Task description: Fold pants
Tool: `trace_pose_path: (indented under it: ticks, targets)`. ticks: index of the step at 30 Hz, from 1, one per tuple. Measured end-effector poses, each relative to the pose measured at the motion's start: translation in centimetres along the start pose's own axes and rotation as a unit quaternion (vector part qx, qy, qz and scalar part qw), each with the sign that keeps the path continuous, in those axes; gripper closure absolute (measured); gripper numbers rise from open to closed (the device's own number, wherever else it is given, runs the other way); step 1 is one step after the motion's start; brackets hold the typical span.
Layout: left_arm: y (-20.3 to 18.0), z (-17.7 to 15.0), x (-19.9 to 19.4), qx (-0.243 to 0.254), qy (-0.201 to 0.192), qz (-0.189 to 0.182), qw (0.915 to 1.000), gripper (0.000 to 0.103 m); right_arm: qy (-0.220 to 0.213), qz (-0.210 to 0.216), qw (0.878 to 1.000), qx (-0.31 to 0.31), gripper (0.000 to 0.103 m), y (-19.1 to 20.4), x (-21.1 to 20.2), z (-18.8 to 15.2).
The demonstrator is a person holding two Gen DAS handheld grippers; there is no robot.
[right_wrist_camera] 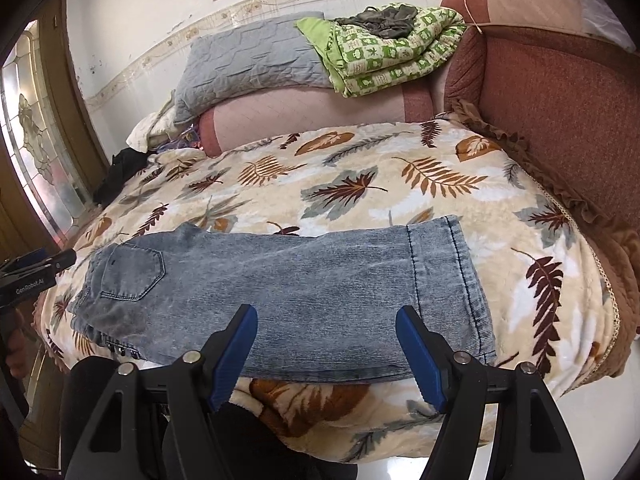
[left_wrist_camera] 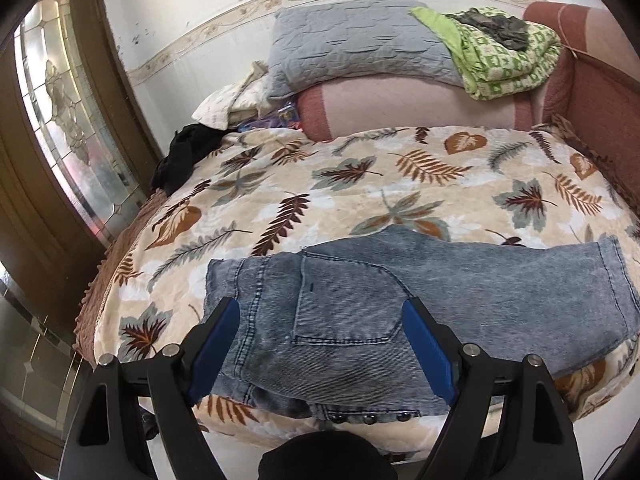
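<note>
A: State the position of the jeans [right_wrist_camera: 304, 288].

B: The jeans lie flat on the leaf-print blanket [right_wrist_camera: 360, 184], near its front edge. They are laid lengthwise across the bed, one leg over the other. The waistband end with the back pocket [left_wrist_camera: 340, 304] is at the left. The stitched hem [right_wrist_camera: 444, 268] is at the right. A row of dark buttons [left_wrist_camera: 368, 418] shows at the front edge near the waist.

A: State the condition of the left gripper [left_wrist_camera: 320, 312].

B: Jaws stand wide apart. Nothing is clamped. It is poised over the waist end, with the pocket framed between the blue pads [left_wrist_camera: 218, 348]. Contact with the fabric cannot be confirmed.

A: And the right gripper [right_wrist_camera: 326, 318]?

B: Same condition: jaws spread wide, no hold on anything. It is poised over the leg section, left of the hem.

A: Other items on the bed?

B: A grey quilted pillow [left_wrist_camera: 352, 44] on a pink bolster [left_wrist_camera: 400, 108] at the far side. A folded green patterned quilt [right_wrist_camera: 392, 52] lies partly on the pillow. A black garment [left_wrist_camera: 184, 156] lies at the far left edge of the bed.
</note>
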State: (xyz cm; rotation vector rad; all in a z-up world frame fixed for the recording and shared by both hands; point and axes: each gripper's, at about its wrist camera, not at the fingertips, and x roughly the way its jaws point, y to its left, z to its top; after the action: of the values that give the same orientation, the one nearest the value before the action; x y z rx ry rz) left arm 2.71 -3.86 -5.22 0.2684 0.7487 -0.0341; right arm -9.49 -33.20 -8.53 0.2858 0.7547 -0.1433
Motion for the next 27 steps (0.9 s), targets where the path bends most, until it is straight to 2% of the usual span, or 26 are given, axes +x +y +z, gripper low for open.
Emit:
trace_pose_path:
  ticks: [17,21,27]
  targets:
    - [-1.8,0.7,-0.8,0.017,-0.004,-0.026,0.9995,0.020,0.007,-0.028,0.999,0.040,0.028,-4.4,-0.4,-0.3]
    - [-2.4,1.1,-2.0,0.018,-0.028,-0.036,0.9988,0.019,0.001,-0.037,0.999,0.039,0.028,-5.1,-1.3,-0.2]
    - [-2.3,1.0,-1.6,0.020,-0.019,-0.036,0.9990,0.020,0.008,-0.037,0.998,0.041,0.028,-5.1,-0.9,-0.4]
